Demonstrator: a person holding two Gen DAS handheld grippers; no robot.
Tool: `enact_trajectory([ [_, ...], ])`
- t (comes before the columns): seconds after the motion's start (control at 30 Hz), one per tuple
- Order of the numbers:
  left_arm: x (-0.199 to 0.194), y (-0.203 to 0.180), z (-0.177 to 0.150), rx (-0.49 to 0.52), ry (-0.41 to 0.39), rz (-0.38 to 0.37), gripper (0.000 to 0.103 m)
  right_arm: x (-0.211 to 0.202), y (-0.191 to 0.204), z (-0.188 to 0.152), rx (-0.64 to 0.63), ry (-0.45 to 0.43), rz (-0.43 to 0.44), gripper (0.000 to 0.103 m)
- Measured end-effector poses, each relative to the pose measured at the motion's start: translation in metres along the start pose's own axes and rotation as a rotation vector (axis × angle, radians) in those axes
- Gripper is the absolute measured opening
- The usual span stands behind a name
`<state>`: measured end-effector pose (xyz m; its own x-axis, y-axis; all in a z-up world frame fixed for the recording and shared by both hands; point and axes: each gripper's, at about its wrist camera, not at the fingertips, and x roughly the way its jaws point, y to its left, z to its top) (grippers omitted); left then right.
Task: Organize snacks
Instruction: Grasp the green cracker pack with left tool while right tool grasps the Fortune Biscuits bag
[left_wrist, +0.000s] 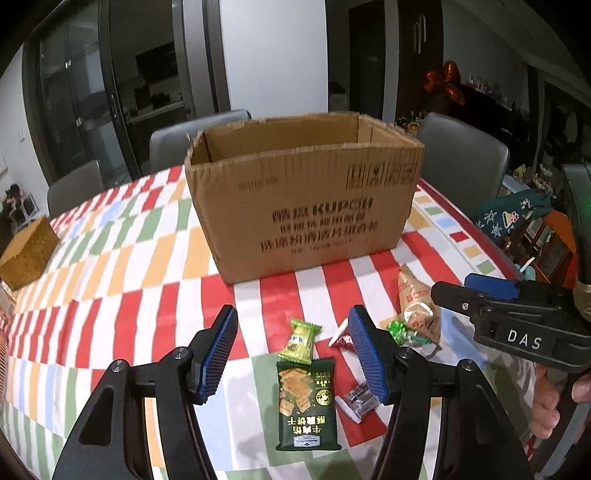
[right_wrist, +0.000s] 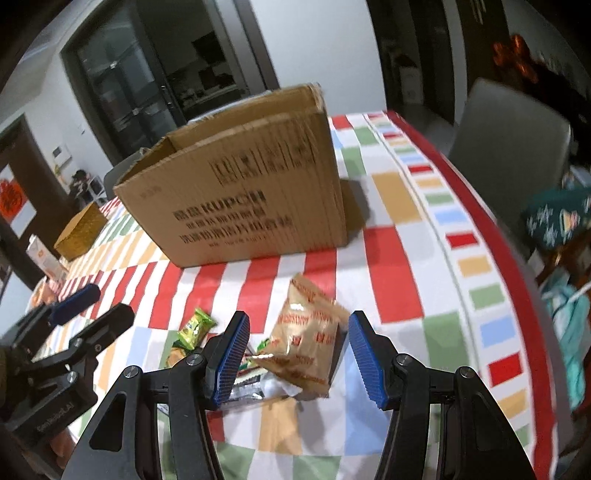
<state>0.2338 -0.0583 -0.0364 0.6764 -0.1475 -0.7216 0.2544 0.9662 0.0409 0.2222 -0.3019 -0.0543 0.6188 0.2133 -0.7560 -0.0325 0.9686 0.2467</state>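
An open cardboard box (left_wrist: 303, 192) stands on the checked tablecloth (left_wrist: 110, 258); it also shows in the right wrist view (right_wrist: 236, 192). My left gripper (left_wrist: 295, 354) is open above a dark green cracker packet (left_wrist: 307, 404) and a small light green packet (left_wrist: 300, 341). A clear wrapped sweet (left_wrist: 357, 399) and a red and silver sweet (left_wrist: 341, 338) lie by its right finger. My right gripper (right_wrist: 297, 354) is open over a tan snack bag (right_wrist: 308, 343), which also shows in the left wrist view (left_wrist: 417, 306). The small green packet (right_wrist: 195, 328) lies to its left.
A woven golden box (left_wrist: 27, 254) sits at the table's left. Grey chairs (left_wrist: 461, 155) stand behind the table. The table's red edge (right_wrist: 517, 277) runs along the right. A green patterned cloth (left_wrist: 513, 214) lies beyond it.
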Motion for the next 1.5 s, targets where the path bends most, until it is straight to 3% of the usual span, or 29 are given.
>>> enact_trajectory([
  [0.37, 0.048, 0.005, -0.017, -0.006, 0.112, -0.013, 0.061, 0.031, -0.009, -0.007, 0.064, 0.064, 0.000, 0.057],
  [0.8, 0.084, 0.008, -0.021, -0.010, 0.186, -0.026, 0.058, 0.055, -0.007, -0.007, 0.064, 0.111, -0.008, 0.056],
  [1.1, 0.099, 0.008, -0.021, -0.022, 0.218, -0.049, 0.045, 0.057, -0.002, -0.008, 0.020, 0.110, -0.028, 0.047],
  [1.2, 0.099, 0.009, -0.019, -0.036, 0.217, -0.059, 0.032, 0.055, 0.000, -0.008, 0.004, 0.102, -0.038, 0.047],
  [1.23, 0.099, 0.009, -0.019, -0.038, 0.216, -0.061, 0.023, 0.054, 0.000, -0.008, -0.002, 0.096, -0.042, 0.047],
  [1.5, 0.077, 0.006, -0.010, -0.038, 0.154, -0.073, 0.021, 0.037, 0.010, -0.003, -0.052, 0.048, -0.046, 0.047],
])
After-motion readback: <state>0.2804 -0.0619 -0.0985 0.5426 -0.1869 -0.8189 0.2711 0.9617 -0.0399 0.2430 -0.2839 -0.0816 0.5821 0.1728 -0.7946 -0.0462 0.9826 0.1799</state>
